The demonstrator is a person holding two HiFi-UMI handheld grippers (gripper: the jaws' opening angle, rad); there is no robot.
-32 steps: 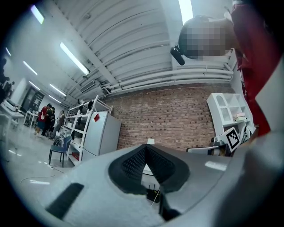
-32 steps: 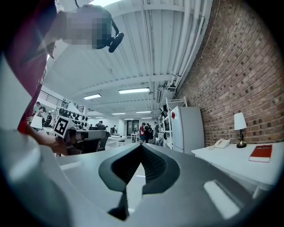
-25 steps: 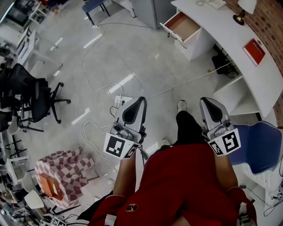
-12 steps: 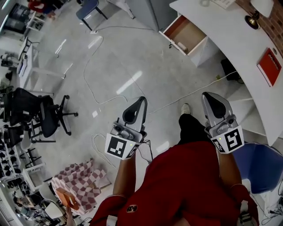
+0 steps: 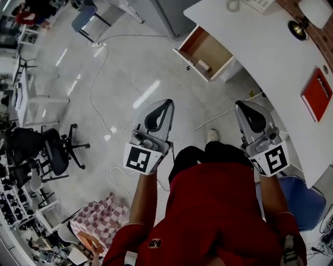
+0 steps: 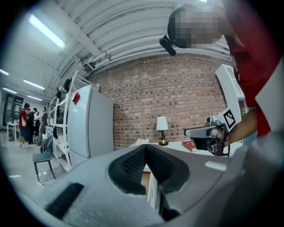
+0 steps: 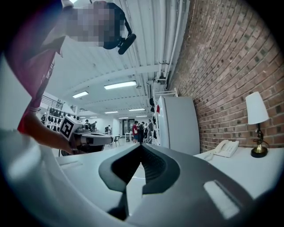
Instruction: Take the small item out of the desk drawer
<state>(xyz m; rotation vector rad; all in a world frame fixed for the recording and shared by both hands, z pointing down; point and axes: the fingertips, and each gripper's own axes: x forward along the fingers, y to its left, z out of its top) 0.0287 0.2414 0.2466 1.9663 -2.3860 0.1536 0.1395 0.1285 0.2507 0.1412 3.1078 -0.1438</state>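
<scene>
The white desk (image 5: 260, 47) has one wooden drawer (image 5: 208, 48) pulled open at the upper middle of the head view. A small pale item (image 5: 204, 65) lies in the drawer's near corner. My left gripper (image 5: 167, 102) is held up in front of me, shut and empty, well short of the drawer. My right gripper (image 5: 240, 104) is level with it on the right, also shut with nothing in it. In the left gripper view the shut jaws (image 6: 146, 147) point at the desk; the right gripper view shows closed jaws (image 7: 141, 146) too.
On the desk stand a red book (image 5: 316, 93), a small lamp (image 5: 298, 28) and a telephone (image 5: 257, 4). Cables (image 5: 99, 83) trail across the floor. A black office chair (image 5: 52, 150) is at the left, a blue chair (image 5: 296, 200) under my right arm.
The drawer and desk have come nearer and lower in the head view as the person walks towards them. Both grippers stay raised and shut.
</scene>
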